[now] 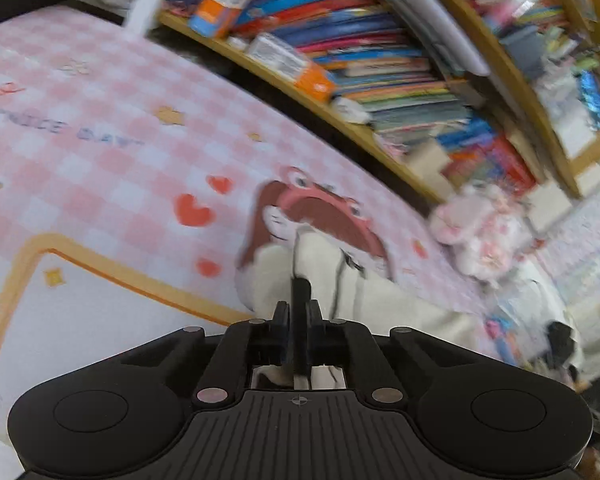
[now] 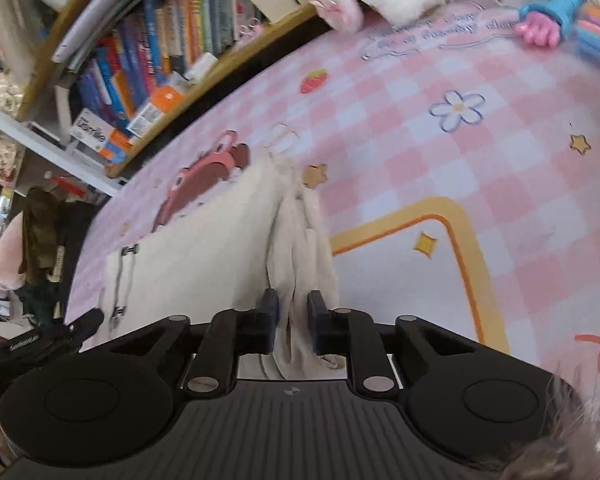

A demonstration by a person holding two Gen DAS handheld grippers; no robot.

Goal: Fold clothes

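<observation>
The cream-white garment (image 2: 204, 248) lay partly spread on the pink checked cover, its broad panel fairly flat, with thin dark cords and small metal ends showing near one edge. Toward my right side one edge was gathered into bunched vertical folds that stood up off the cover. From my left side it (image 1: 340, 280) looked blurred, a pale rumpled mass stretching away.

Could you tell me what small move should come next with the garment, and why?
Probably carry both held edges across and lay them on the rest of the white garment. The left gripper is shut on one edge and the right gripper pinches bunched fabric, both lifted above the pink mat, so the fold looks half done.
</observation>
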